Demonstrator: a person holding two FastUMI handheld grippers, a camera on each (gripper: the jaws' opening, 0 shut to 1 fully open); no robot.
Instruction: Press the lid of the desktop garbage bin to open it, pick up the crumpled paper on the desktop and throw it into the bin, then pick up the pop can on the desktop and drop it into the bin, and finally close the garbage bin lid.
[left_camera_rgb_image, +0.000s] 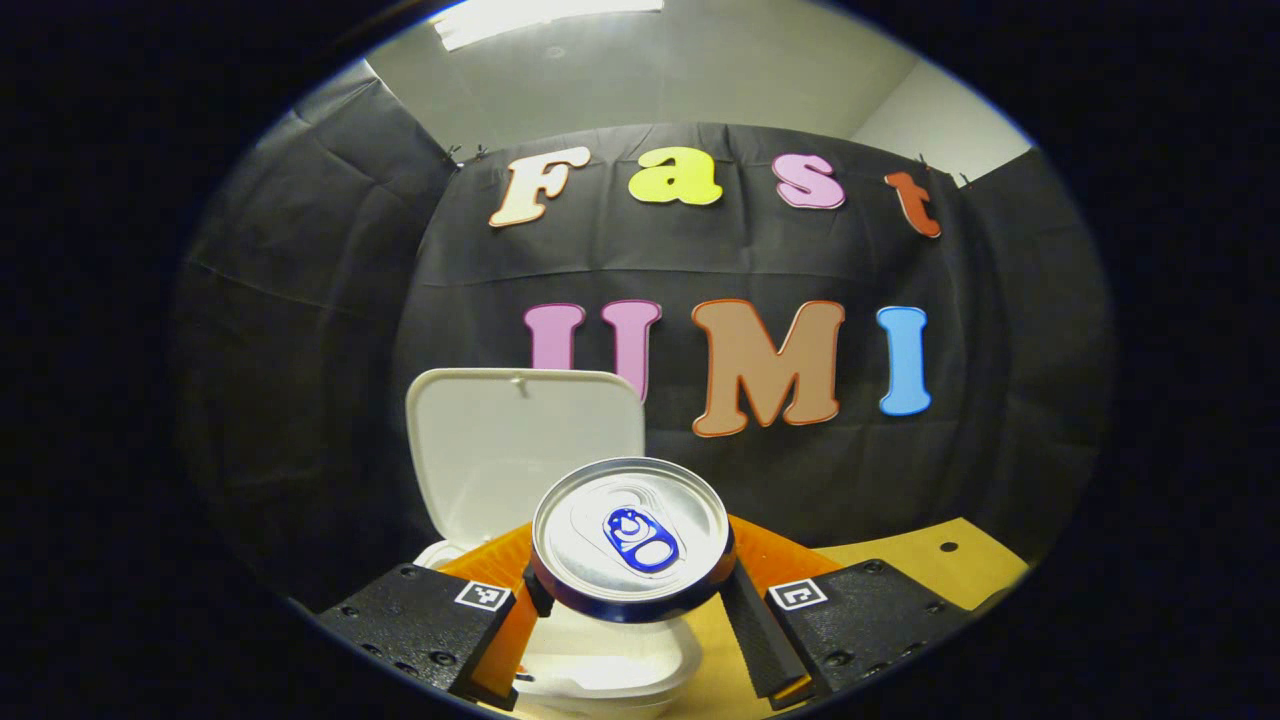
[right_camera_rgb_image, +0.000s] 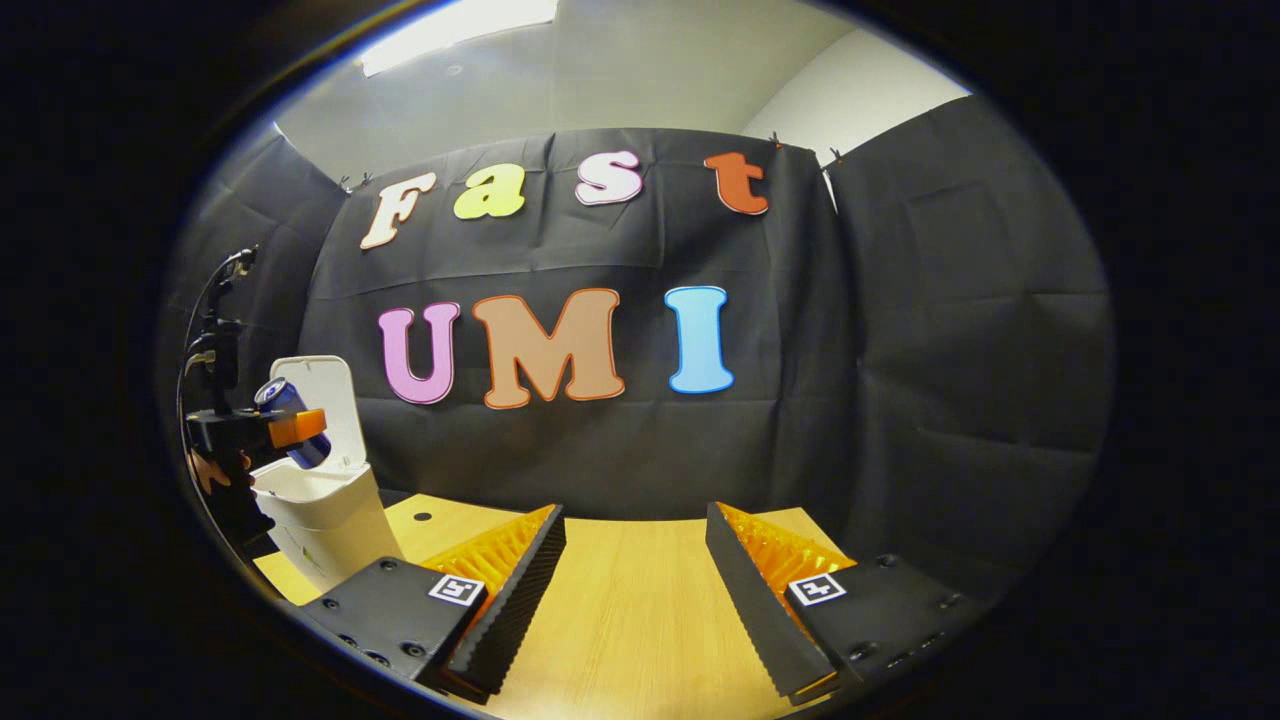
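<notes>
— Between the left gripper (left_camera_rgb_image: 632, 610) fingers: what?
— The can (left_camera_rgb_image: 632, 537), clamped from both sides, above the open bin (left_camera_rgb_image: 610, 675); its lid (left_camera_rgb_image: 520, 450) stands behind.
— Right gripper (right_camera_rgb_image: 632, 590)?
— Spread wide, holding nothing, over the table (right_camera_rgb_image: 630, 620).

Black cloth (right_camera_rgb_image: 900, 330) is hung round the booth behind a wooden table (right_camera_rgb_image: 640, 610); above it, a pale wall (left_camera_rgb_image: 640, 80) and a ceiling light (right_camera_rgb_image: 460, 25) are seen.

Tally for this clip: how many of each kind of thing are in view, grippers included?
Pop can: 1, held in the left gripper
Garbage bin: 1, lid up
Grippers: 2, counting the right gripper, which is open
Table: 1
Total: 5
</notes>
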